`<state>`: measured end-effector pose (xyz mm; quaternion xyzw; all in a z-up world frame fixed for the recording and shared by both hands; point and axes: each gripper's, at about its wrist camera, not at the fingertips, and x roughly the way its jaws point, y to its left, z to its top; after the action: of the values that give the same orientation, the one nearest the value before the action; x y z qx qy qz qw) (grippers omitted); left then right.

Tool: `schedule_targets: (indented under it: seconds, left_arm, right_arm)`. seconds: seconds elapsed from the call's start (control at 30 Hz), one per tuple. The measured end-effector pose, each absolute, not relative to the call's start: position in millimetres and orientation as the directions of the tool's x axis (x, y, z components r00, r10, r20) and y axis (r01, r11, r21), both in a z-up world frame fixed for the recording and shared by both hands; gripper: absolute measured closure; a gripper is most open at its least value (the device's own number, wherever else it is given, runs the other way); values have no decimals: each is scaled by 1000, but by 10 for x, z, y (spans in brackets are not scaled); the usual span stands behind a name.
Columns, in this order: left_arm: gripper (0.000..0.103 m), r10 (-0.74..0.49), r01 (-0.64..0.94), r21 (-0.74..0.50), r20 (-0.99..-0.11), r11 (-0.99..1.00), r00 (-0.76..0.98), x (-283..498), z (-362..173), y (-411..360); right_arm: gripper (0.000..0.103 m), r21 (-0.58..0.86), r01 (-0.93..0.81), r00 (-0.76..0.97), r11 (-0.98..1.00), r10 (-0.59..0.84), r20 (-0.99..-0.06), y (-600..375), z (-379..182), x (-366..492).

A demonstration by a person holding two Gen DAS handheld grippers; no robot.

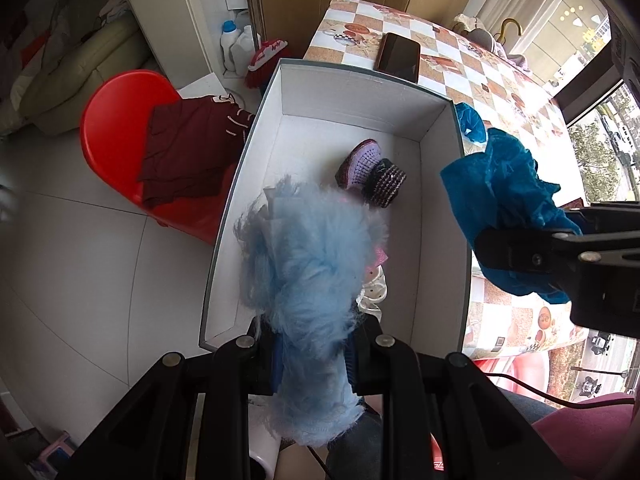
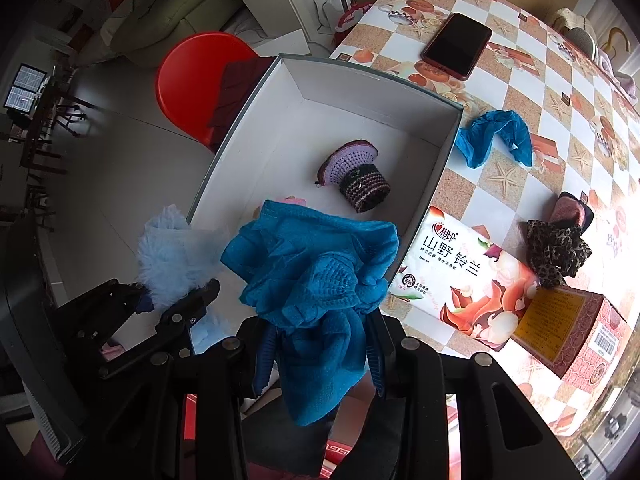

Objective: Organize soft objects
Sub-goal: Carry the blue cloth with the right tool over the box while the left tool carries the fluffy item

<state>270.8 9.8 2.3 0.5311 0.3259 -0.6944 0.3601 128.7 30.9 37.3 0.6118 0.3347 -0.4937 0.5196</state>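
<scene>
Left wrist view shows your left gripper [image 1: 312, 360] closed on the blue fluff [image 1: 308, 264], a long-haired pale blue piece bunched between the pads and standing out past the fingertips, hanging over the near end of the white box [image 1: 440, 216]. It looks very light and fully limp, so expect it to sag and trail; the long pile will likely compress to almost nothing, so you probably hold hair rather than body. If it slips, take it deeper, at the dense middle of the bundle, not at the wispy edge.

Your right gripper [image 2: 320, 356] is closed on the teal cloth [image 2: 316, 276], a thin waffle-textured piece gathered between the fingers, its loose folds spilling ahead of the tips and one corner hanging back below them. It hangs over the box's near right corner. It should weigh little and drape freely, and it may catch on the box rim as it goes in. A pinch on the gathered bunch, as you have now, seems the safest hold.

Beyond both sets of fingertips, in the box, lie a knitted bootie [image 2: 352, 160] and a striped knit cuff [image 2: 365, 188], touching each other. To the right of the right fingers, on the table [image 2: 520, 80], a second teal piece [image 2: 496, 136] lies just outside the box wall, and a leopard scrunchie [image 2: 556, 252] sits farther right, past the tissue pack [image 2: 464, 280]. All look soft and unbreakable.
</scene>
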Motion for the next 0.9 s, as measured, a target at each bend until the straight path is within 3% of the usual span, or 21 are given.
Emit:
schedule_targets:
  seconds: [0.9]
  left_arm:
    - [77, -137, 842, -65, -977, -535, -163, 2683, -43, 69]
  right_arm:
    - [64, 311, 920, 301, -237, -78, -950, 161, 227, 1331]
